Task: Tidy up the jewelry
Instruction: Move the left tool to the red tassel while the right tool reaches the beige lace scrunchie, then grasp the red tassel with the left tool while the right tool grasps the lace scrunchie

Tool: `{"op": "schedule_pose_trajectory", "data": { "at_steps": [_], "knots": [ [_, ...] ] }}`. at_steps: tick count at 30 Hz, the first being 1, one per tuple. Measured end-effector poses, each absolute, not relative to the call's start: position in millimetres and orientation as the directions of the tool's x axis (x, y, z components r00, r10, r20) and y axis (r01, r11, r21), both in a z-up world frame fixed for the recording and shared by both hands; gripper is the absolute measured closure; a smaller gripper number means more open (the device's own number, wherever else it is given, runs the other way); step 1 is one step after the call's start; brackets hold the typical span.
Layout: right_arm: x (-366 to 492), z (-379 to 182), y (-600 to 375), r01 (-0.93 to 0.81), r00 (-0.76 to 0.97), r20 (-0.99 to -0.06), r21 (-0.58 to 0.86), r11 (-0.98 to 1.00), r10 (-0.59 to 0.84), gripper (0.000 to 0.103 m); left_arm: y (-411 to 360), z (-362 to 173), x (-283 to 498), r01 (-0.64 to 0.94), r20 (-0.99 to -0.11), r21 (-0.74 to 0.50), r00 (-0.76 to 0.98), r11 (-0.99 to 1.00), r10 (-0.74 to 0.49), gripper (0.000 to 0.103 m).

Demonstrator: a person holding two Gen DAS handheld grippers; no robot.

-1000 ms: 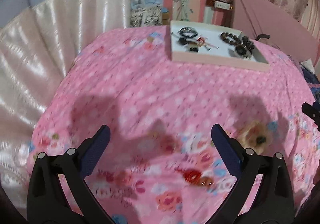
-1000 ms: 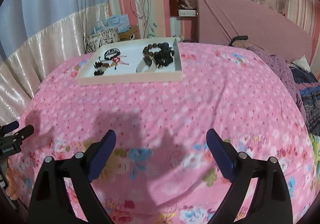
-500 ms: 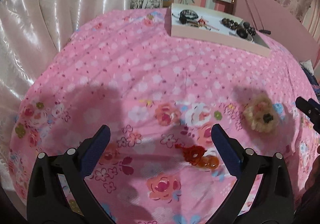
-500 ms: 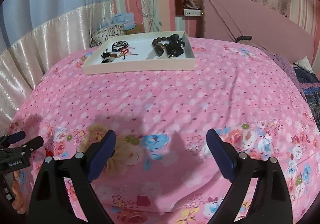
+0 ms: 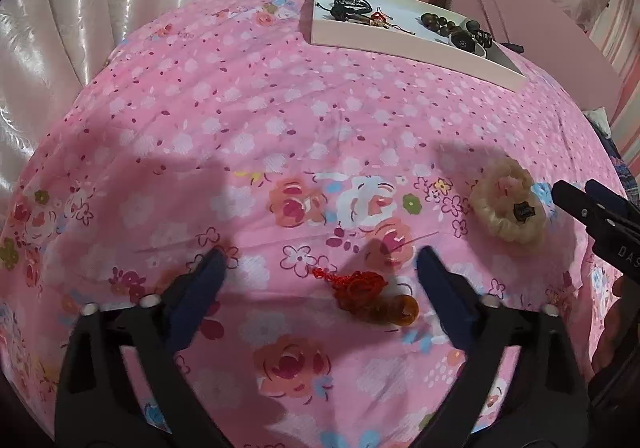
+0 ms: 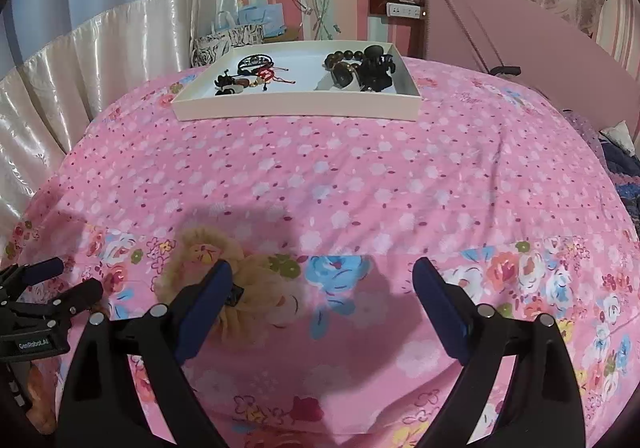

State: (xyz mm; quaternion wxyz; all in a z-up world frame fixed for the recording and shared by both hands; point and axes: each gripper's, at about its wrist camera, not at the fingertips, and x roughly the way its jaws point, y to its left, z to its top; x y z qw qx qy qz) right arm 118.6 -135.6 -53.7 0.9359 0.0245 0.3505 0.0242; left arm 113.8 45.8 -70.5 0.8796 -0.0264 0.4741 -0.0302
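A red knotted charm with an amber pendant [image 5: 372, 298] lies on the pink floral bedspread. My left gripper [image 5: 324, 268] hangs low over it, jaws closing, with the charm between the fingers nearer the right one; the pads are not on it. A beige fluffy scrunchie [image 5: 506, 207] with a small black tag lies to the right. My right gripper [image 6: 322, 276] stands open over the bedspread, and the scrunchie [image 6: 200, 260] sits at its left finger, partly hidden behind it. A pale tray [image 6: 296, 109] at the far side holds dark bead bracelets, a black claw clip and red charms.
The bedspread [image 5: 280, 107] rounds off towards shiny cream curtains [image 5: 80, 27] on the left. Behind the tray [image 5: 400, 47] are gift bags [image 6: 236, 35], hanging cables and a pink headboard [image 6: 520, 47]. Each gripper shows at the edge of the other's view.
Both grippers have sunk closer to the bedspread. The red charm has come in between the left fingers, which stand a little narrower. The scrunchie has come in at the right gripper's left finger.
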Motion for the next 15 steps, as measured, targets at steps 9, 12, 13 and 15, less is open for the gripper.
{"op": "schedule_pose_trajectory", "data": {
  "at_steps": [9,12,13,15],
  "knots": [
    [127,-56,-117,-0.061,0.750,-0.658,0.023,0.998,0.061,0.012,48,-75,109,0.050,-0.845,-0.099,0.523,0.994,-0.111,0.043],
    [130,-58,-113,-0.069,0.742,-0.667,0.017,0.997,0.063,0.015,46,-76,107,0.060,-0.844,-0.096,0.524,0.994,-0.113,0.047],
    [131,-60,-112,-0.074,0.737,-0.673,0.013,0.997,0.063,0.016,45,-76,106,0.064,-0.843,-0.091,0.526,0.994,-0.111,0.048],
    [133,-64,-109,-0.081,0.722,-0.688,0.011,0.997,0.066,0.022,43,-77,105,0.069,-0.841,-0.081,0.530,0.994,-0.105,0.050]
  ]
}}
